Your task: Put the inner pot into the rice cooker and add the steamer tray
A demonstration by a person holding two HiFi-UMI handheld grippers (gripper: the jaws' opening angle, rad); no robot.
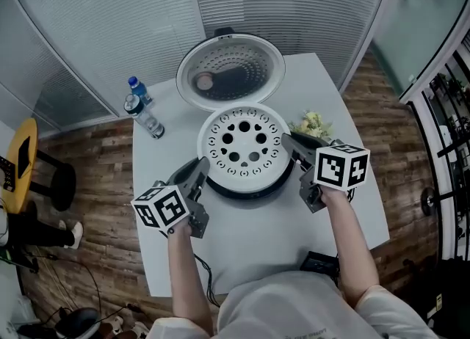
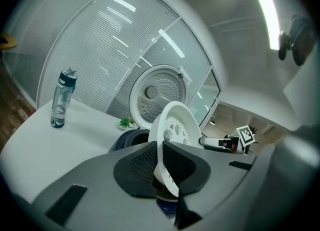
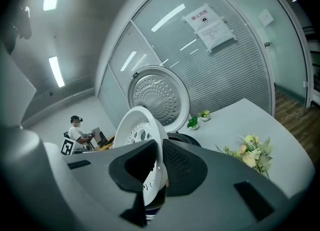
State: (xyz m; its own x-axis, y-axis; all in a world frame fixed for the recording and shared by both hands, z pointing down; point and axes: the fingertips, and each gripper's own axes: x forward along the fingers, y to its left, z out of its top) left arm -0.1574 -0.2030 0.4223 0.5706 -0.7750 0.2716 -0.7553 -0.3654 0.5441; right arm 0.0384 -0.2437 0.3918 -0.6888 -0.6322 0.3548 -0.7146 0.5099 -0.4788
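The white perforated steamer tray (image 1: 242,145) hangs over the dark rice cooker body (image 1: 250,187), held level by both grippers. My left gripper (image 1: 203,164) is shut on the tray's left rim, which shows edge-on between its pads as the steamer tray (image 2: 172,135). My right gripper (image 1: 285,139) is shut on the right rim, seen close as the steamer tray (image 3: 142,140). The cooker's round lid (image 1: 230,70) stands open behind, its dotted inner face showing. The inner pot is hidden under the tray.
A water bottle (image 1: 144,108) stands at the table's left back. A small bunch of flowers (image 1: 311,124) lies right of the cooker. A small green plant (image 3: 198,120) sits near the lid. The white table (image 1: 257,246) has bare surface in front. A person sits far off.
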